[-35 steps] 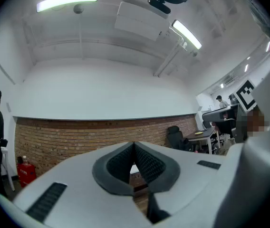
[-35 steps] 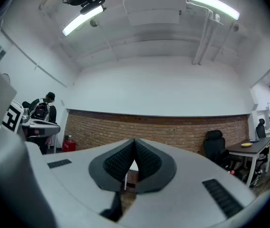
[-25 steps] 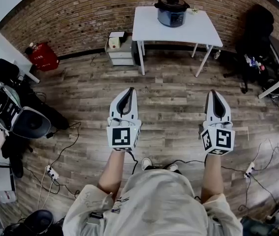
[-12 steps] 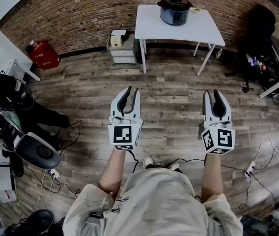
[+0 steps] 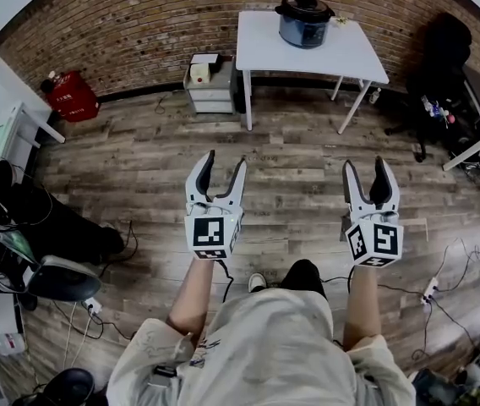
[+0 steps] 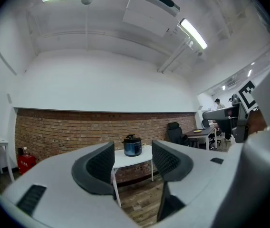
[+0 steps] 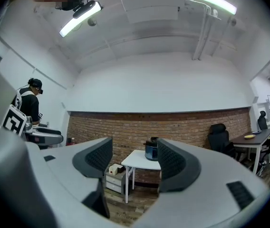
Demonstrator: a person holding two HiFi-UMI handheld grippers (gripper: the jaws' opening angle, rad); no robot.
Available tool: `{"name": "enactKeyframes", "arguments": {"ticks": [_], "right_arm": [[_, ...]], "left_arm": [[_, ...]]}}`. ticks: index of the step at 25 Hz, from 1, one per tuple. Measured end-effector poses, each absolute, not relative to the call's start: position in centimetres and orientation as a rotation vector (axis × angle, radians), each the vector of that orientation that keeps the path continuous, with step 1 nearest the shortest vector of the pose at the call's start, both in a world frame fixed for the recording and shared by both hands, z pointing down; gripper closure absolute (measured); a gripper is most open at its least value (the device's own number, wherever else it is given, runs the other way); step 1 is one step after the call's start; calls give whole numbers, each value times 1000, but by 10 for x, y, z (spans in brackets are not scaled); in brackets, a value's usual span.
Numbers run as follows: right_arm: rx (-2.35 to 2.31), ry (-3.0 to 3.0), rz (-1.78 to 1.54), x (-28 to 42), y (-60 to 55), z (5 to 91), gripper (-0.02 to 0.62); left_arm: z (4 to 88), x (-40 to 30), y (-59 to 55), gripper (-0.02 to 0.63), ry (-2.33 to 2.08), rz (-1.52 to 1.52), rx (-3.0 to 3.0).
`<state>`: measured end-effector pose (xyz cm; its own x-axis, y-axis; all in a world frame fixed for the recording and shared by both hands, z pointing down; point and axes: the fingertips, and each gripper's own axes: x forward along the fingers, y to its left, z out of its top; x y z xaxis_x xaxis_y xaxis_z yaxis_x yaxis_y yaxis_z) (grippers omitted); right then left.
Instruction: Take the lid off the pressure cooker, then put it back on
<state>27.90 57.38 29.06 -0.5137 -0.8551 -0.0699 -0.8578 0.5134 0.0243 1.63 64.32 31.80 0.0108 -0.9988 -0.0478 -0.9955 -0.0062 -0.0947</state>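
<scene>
One pressure cooker (image 5: 305,22) stood far across the room, a squat round pot with a glossy blue-grey body and a black domed lid (image 5: 305,5) seated on top, a knob at its centre. It sat near the back edge of a white rectangular surface (image 5: 265,51) on thin white legs, set against a red-brown brick wall (image 5: 139,24). A small pale drawer unit (image 5: 210,90) stood just beside the surface. The floor (image 5: 291,150) was of grey-brown wood-grain planks. The left hand-held gripper (image 5: 225,161) and the right hand-held gripper (image 5: 364,164) hung over the floor, well apart from the cooker. Their jaws had just been opening and were released, with nothing between the dark ribbed pads.
</scene>
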Motion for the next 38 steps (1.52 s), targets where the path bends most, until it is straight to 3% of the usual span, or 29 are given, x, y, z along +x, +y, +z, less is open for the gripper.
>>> {"name": "enactKeyframes", "arguments": {"ticks": [13, 38], "right_arm": [[-1512, 2674, 34, 263, 515, 312, 287], [-1473, 2771, -158, 278, 219, 358, 287]], "left_arm": [[335, 1, 590, 344, 2152, -104, -2169], [353, 18, 300, 353, 2213, -208, -2191]]}}
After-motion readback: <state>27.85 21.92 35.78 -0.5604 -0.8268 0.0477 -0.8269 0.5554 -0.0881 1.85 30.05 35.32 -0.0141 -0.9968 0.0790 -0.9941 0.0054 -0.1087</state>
